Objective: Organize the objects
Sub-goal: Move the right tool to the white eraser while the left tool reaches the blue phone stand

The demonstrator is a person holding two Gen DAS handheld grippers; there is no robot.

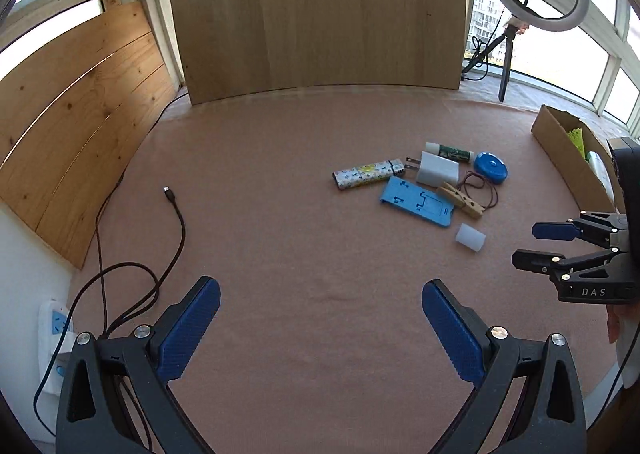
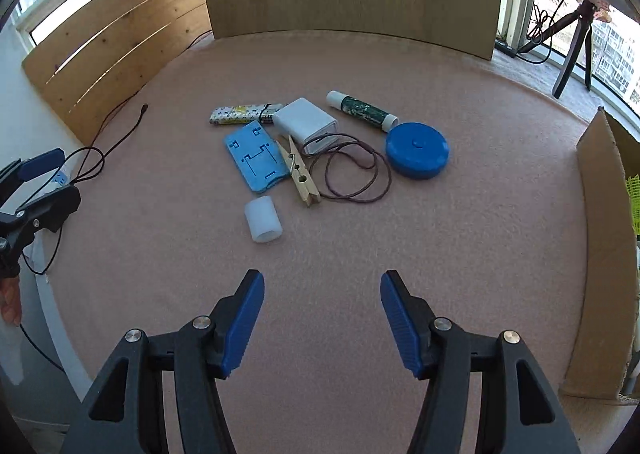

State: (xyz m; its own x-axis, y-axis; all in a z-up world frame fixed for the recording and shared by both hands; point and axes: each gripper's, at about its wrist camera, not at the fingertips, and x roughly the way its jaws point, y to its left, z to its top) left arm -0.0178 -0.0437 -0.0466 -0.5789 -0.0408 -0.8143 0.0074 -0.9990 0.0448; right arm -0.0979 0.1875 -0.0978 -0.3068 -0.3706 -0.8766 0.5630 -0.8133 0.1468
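Right gripper (image 2: pixel 322 320): jaws wide apart, nothing held; poised over bare cloth, short of the white cap.
Left gripper (image 1: pixel 320 328): jaws wide apart, nothing held; well to the left of the white cap.
White cap (image 2: pixel 263 219): nearest item to the right gripper, lying on its side, apart from the pile. Judged light, hollow, smooth plastic; likely to roll or squirt out; best taken across the curved wall, mid-length.
Clothespin (image 2: pixel 299 170): just beyond the cap, touching the blue phone stand (image 2: pixel 254 161). Judged stiff, light; grip on flat sides.
Cord loop (image 2: pixel 352 173): right of the clothespin; limp, hard to pinch.
Charger (image 2: pixel 308 124): beyond the clothespin; rigid, blocky.
Blue round case (image 2: pixel 417 149): far right of the cap; judged slippery at rim.
Cardboard box (image 2: pixel 596 254): well right of the cap; probable destination.
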